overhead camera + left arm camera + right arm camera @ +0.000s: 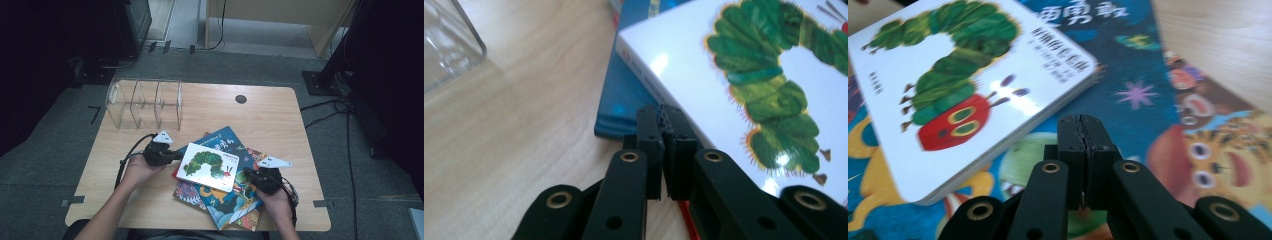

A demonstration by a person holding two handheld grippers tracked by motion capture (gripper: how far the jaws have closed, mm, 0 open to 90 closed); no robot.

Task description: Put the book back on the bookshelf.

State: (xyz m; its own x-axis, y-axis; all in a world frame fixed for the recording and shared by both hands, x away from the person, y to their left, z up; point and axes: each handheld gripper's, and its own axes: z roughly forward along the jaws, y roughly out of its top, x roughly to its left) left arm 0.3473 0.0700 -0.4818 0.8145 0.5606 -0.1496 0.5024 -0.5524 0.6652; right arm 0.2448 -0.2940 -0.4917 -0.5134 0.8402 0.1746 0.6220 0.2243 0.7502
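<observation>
The clear plastic rack with three slots (pixel 144 104) stands at the far left of the light wooden table (pixel 270 115), well behind the white caterpillar board book (pixel 209 166).

The left claw (pixel 174 156) sits just beside the left edge of the caterpillar book. In the left gripper view its two black jaws are pressed together with nothing between them, and their tips are right at the book's white edge (pixel 659 75). I cannot tell if they touch it.

The caterpillar book lies flat on top of the pile. Under it is a big blue picture book with yellow writing (pixel 225 141), and under that are more bright picture books with cartoon animals (pixel 235 200).

The right claw (pixel 248 173) is just to the right of the caterpillar book, low over the big blue book. In the right gripper view its jaws are also pressed together and hold nothing, close to the book's rounded corner (pixel 1083 75).

I think the job now is to get hold of the caterpillar book. No claw has it yet. Next, the left claw should open, slide one jaw under the book's edge, and squeeze. Then the book can go up and stand in a slot of the rack.
</observation>
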